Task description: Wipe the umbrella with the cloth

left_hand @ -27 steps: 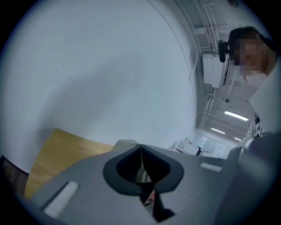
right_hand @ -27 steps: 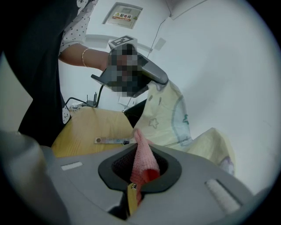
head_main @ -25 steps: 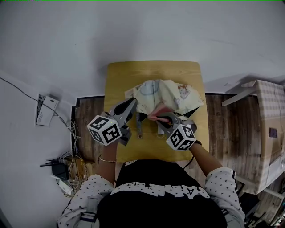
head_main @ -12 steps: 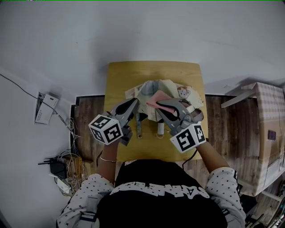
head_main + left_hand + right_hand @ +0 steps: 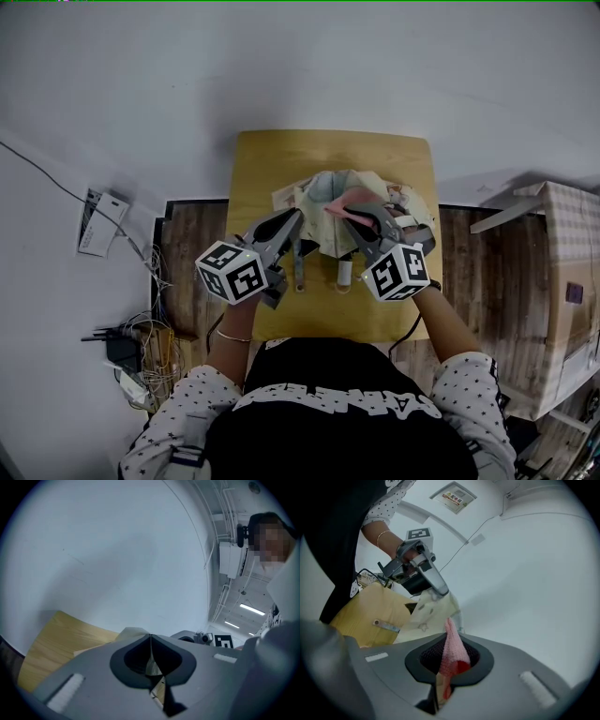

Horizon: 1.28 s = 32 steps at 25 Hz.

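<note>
Pale cartoon-print umbrella [image 5: 317,192] lies crumpled, seemingly half-folded, on the table [image 5: 267,159]; right claw [image 5: 351,210] pinches pink cloth [image 5: 452,652].

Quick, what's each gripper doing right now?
Left gripper: closed, pinching the umbrella.
Right gripper: closed on the cloth.

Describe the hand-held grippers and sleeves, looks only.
Left hand-held gripper and right hand-held gripper match: grey plastic bodies tapering to two long jaws, dark-lined inside. Each carries a white cube with black square markers at the rear. Sleeves are white with small black dots, over a black top with white lettering. A thin bracelet sits on the left wrist.
</note>
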{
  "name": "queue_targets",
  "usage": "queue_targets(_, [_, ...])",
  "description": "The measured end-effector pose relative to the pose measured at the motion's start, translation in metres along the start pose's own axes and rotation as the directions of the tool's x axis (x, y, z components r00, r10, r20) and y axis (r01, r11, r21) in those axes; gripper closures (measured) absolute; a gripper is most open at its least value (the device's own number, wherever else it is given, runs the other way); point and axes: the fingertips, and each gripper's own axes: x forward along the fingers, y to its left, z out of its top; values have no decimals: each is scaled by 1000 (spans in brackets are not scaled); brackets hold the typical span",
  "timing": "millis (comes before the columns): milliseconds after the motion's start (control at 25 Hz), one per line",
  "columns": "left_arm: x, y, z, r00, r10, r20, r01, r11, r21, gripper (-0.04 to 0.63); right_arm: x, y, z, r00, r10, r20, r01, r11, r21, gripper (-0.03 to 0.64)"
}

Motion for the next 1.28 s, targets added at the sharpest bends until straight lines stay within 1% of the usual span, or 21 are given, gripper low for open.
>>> queue_targets(160, [12, -9, -8, 999, -24, -30, 24, 1000, 10, 592, -6, 15, -22, 998, 33, -49, -30, 998, 55, 583])
queue_targets(280, [26, -21, -15, 997, -57, -58, 58, 998, 16, 592, -17, 18, -31, 998, 20, -60, -14, 995, 95, 583])
queue_targets(360, [36, -27, -21, 994, -77, -74, 78, 997, 15, 592, -26, 14, -34, 998, -11, -58, 18, 992, 128, 583])
queue_targets(440, [46, -32, -28, 992, -91, -89, 92, 996, 13, 592, -36, 6, -37, 997, -54, -55, 63, 981, 181, 583])
queue_targets(520, [57, -36, -37, 988, -100, -117, 103, 994, 22, 592, -46, -6, -40, 993, -109, -53, 119, 960, 254, 583])
queue_targets(600, [70, -43, -51, 982, -102, -161, 111, 993, 47, 592, -57, -17, -43, 986, -161, -54, 170, 934, 315, 583])
queue_targets(680, [84, -51, -67, 972, -104, -210, 123, 989, 81, 592, -66, -26, -43, 978, -200, -52, 206, 917, 342, 583])
queue_targets(800, [103, -61, -88, 959, -115, -260, 147, 983, 106, 592, -72, -38, -36, 971, -235, -32, 232, 910, 344, 583])
queue_targets(880, [112, -64, -99, 952, -124, -280, 160, 981, 106, 592, -71, -46, -25, 968, -251, -5, 236, 903, 358, 583])
queue_targets(1080, [125, -64, -118, 937, -129, -325, 169, 981, 97, 592, -64, -67, -5, 958, -282, 57, 231, 873, 429, 583])
queue_targets(1160, [129, -62, -124, 932, -130, -339, 170, 981, 90, 592, -55, -71, 1, 958, -276, 79, 211, 863, 459, 583])
queue_targets(1280, [133, -60, -133, 924, -142, -356, 180, 981, 74, 592, -36, -73, 12, 956, -249, 154, 139, 850, 508, 583])
